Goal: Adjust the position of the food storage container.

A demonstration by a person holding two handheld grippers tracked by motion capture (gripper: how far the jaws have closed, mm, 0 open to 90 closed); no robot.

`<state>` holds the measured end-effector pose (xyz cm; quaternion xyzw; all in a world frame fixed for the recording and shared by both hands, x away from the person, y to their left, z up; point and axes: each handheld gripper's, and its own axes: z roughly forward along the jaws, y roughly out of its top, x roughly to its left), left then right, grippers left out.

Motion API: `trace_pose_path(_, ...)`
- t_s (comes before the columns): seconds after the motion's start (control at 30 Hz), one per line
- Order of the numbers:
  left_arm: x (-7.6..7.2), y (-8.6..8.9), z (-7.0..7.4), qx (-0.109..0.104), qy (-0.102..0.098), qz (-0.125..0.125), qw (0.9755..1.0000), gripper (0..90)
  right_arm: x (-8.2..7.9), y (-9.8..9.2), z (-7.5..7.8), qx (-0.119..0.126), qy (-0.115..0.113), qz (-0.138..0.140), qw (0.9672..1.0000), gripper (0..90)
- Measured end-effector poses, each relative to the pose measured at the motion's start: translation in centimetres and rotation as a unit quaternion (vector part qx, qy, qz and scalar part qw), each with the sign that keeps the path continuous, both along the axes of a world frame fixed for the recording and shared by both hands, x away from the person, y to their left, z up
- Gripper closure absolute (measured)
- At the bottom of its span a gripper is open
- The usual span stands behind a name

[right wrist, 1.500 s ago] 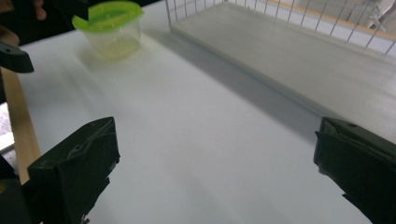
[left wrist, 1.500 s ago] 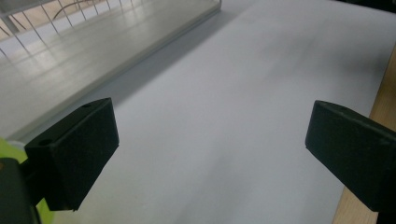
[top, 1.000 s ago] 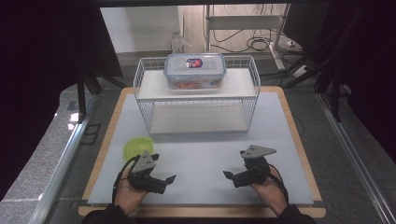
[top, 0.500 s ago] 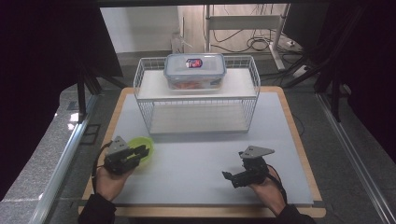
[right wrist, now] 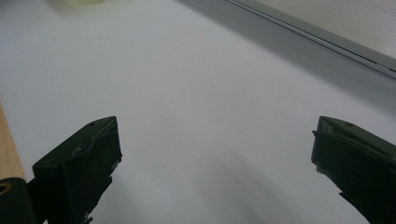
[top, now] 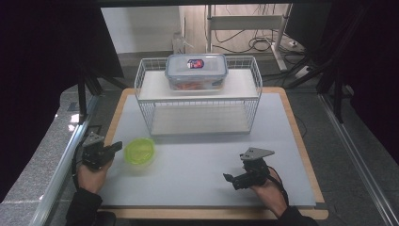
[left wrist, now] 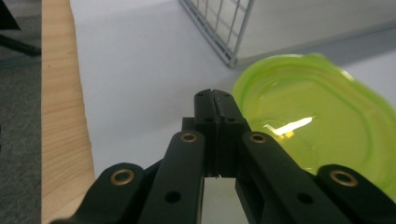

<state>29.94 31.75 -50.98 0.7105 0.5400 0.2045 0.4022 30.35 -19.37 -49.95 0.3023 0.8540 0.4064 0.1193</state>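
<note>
The green lid [top: 139, 150] lies flat on the grey mat [top: 197, 160] at the lower left of the high view, just in front of the wire rack [top: 197, 101]. The left gripper [top: 113, 147] sits beside the lid's left edge, level and pointing right; its jaws have just been closing and now meet with nothing between them. With them shut, a further push would probably only slide the lid rather than pick it up. The right gripper [top: 229, 179] rests at lower right, jaws wide apart, empty.
</note>
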Motion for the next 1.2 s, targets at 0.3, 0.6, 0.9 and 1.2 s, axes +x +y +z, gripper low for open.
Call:
trace_pose_path(0.3,0.7,-0.8,-0.8,0.012,0.02,-0.004,0.9997,89.8,0.0,0.1,-0.2,-0.007,0.007,0.001,1.0,1.5)
trace_pose_path(0.6,1.0,-2.7,-0.8,-0.002,0.021,-0.027,0.9994,89.7,0.1,0.2,-0.3,-0.012,0.01,0.003,0.9999,1.7)
trace_pose_path(0.9,1.4,-6.2,-0.5,-0.008,0.022,-0.07,0.9973,89.8,0.2,0.0,-0.5,-0.012,0.015,0.0,0.9998,1.8)
trace_pose_path(1.2,1.3,-9.2,-0.3,-0.002,0.026,-0.111,0.9935,89.8,0.4,-0.2,-0.6,-0.004,0.032,-0.008,0.9995,2.2)
